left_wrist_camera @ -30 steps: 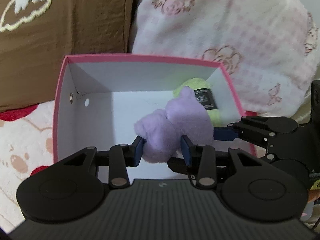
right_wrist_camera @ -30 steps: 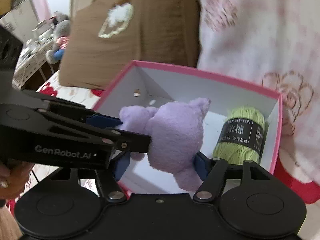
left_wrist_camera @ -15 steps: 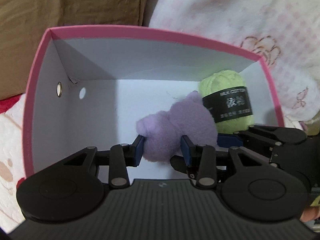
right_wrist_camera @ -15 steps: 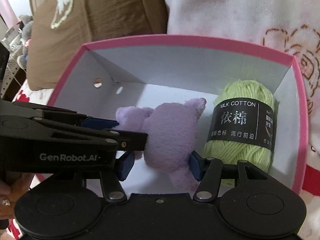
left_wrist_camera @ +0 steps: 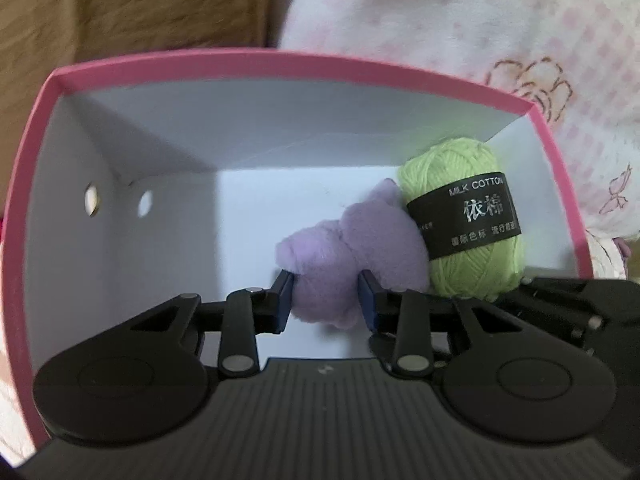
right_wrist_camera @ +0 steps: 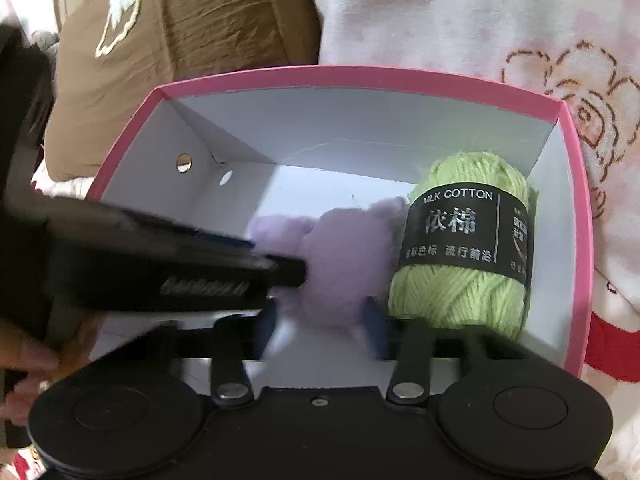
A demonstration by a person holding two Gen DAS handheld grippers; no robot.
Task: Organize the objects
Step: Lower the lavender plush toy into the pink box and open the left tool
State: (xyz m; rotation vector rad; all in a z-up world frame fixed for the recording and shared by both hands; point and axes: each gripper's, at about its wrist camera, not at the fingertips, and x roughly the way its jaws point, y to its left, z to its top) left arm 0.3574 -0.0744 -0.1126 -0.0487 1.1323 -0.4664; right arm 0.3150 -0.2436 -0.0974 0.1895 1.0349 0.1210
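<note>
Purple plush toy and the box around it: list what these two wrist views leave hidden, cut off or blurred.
- Purple plush toy: its face is turned away in both views; its right side sits behind the green yarn ball.
- Right gripper: motion-blurred in the right wrist view; its pads are smeared.
- Pink box: its near wall is covered by the gripper bodies.
- Left gripper: sharp, clamped on the toy.
</note>
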